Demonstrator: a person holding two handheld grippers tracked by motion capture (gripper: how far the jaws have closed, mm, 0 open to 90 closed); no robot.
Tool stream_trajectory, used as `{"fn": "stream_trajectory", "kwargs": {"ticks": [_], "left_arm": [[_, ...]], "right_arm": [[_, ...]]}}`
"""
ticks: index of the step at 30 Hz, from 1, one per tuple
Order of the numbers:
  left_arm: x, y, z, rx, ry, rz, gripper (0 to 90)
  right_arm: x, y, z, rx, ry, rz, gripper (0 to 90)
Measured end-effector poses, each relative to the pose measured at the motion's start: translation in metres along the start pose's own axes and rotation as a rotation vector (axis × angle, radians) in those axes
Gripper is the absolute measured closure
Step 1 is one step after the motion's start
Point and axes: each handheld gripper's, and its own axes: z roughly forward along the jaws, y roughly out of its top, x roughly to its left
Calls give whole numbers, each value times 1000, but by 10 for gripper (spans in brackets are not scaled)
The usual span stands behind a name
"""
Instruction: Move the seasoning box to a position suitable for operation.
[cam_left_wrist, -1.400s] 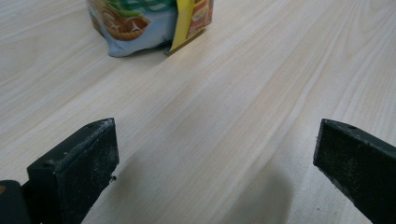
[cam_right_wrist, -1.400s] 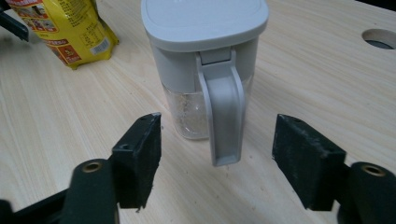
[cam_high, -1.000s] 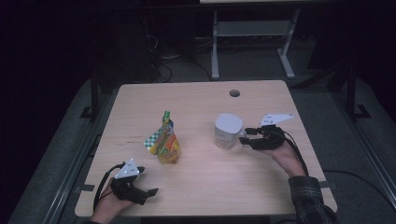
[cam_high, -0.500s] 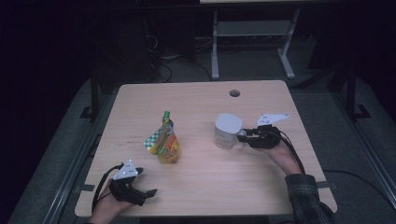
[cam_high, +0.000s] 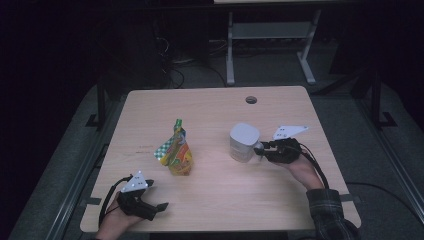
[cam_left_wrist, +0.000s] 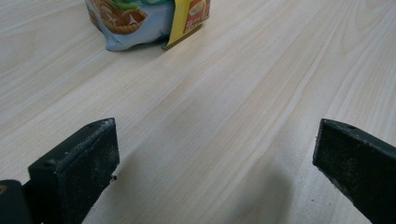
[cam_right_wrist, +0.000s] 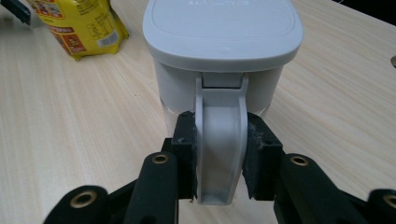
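Now, in hand: the right gripper has just been closing its jaws on the handle of a white lidded jug, with that handle between the pads.
Jug, place: it stands upright on the desk, right of centre, lid on and flat.
Handle, lie: it runs top to bottom down the side of the jug that faces the right hand, so its long axis is upright and the jaws come at it level, one pad on each flank.
Right jaws: partly open, as far as the handle's width allows; both pads look pressed against it in the right gripper view.
Key relation: the jug lies straight ahead of the right jaws, toward the middle of the desk, touching them through the handle; by my reading a lift or a tilt would turn on this side grip alone.
Nearer hand: the right, plainly; the left is well apart from the jug.
Left gripper: rests at the near left corner of the desk, jaws wide apart with bare wood between them.
Snack pouch: a colourful printed pouch stands left of the jug, between the two hands, ahead of the left jaws and clear of them.
Risk, as a guess: a smooth narrow handle could slip or swing in the pads.
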Motion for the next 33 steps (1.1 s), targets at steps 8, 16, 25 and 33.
{"fn": "stream_trajectory", "kwargs": {"ticks": [8, 16, 25, 33], "left_arm": [[-1, 1, 0, -4, 1, -1, 0], [-1, 1, -2, -7, 2, 4, 0], [-3, 2, -1, -9, 1, 2, 0], [-4, 2, -1, -7, -4, 6, 0]], "right_arm": [[12, 0, -9, 2, 14, -26, 691], [30, -5, -21, -5, 38, -38, 691], [46, -13, -33, -14, 65, -53, 691], [66, -21, -42, -24, 119, -66, 690]]}}
